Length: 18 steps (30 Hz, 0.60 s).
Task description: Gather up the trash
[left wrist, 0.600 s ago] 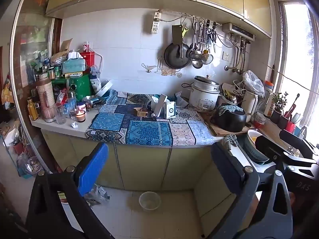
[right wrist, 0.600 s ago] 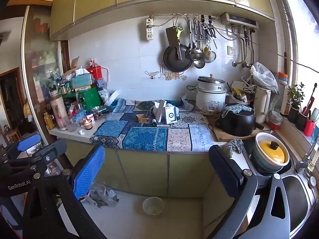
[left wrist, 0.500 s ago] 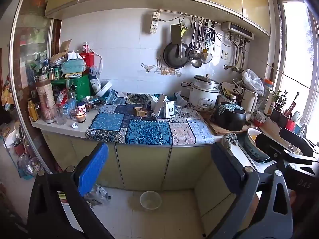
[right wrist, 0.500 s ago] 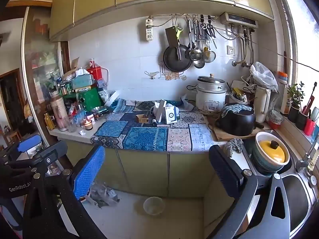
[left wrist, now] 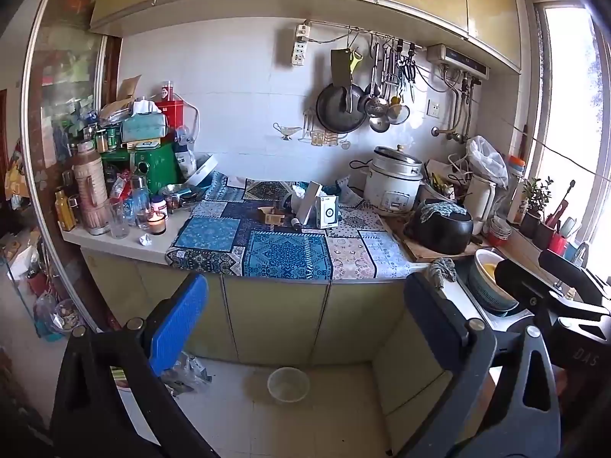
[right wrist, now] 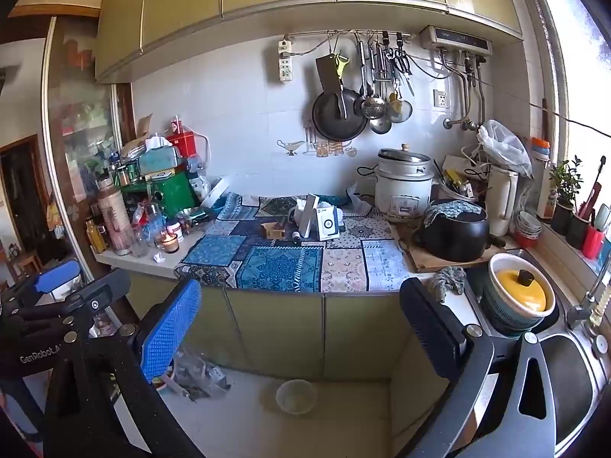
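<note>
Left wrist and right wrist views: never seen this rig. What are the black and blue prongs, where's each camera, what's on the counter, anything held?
No robot arm here: a person carries a hand-held two-finger tool in each hand, each with a fisheye camera looking forward along its fingers. The prongs at the bottom of each picture are that tool's own fingers. The left tool and the right tool are both open and hold nothing.

Both face a kitchen counter from a distance. On its patterned cloth lie a small white box and a cardboard scrap; a crumpled paper ball lies beside a lit candle. A clear plastic bowl and crumpled wrappers lie on the floor.
</note>
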Available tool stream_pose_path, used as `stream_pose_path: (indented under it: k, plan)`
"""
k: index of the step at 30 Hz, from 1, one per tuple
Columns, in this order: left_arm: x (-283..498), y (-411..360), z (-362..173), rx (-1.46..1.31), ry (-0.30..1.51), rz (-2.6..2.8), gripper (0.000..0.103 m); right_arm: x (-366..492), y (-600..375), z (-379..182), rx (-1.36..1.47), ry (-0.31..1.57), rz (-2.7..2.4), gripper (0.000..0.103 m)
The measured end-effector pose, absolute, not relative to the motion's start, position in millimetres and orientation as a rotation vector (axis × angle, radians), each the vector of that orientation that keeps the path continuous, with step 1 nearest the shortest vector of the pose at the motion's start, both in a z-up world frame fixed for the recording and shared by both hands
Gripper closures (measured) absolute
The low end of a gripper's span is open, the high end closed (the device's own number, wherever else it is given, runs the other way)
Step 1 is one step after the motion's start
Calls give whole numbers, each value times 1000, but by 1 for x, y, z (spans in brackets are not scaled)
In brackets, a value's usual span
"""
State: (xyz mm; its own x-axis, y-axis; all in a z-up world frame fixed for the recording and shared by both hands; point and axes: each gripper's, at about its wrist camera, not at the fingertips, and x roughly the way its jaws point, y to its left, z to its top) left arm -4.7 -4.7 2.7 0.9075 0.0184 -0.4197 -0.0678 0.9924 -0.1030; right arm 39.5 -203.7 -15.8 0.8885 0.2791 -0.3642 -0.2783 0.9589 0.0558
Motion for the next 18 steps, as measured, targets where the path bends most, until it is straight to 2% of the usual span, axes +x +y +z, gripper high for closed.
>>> stream_pose_path:
  k: [18]
  plan:
    - [0, 0, 1, -142, 425, 55, 0, 42, -199, -15, 7, 381, 274, 0]
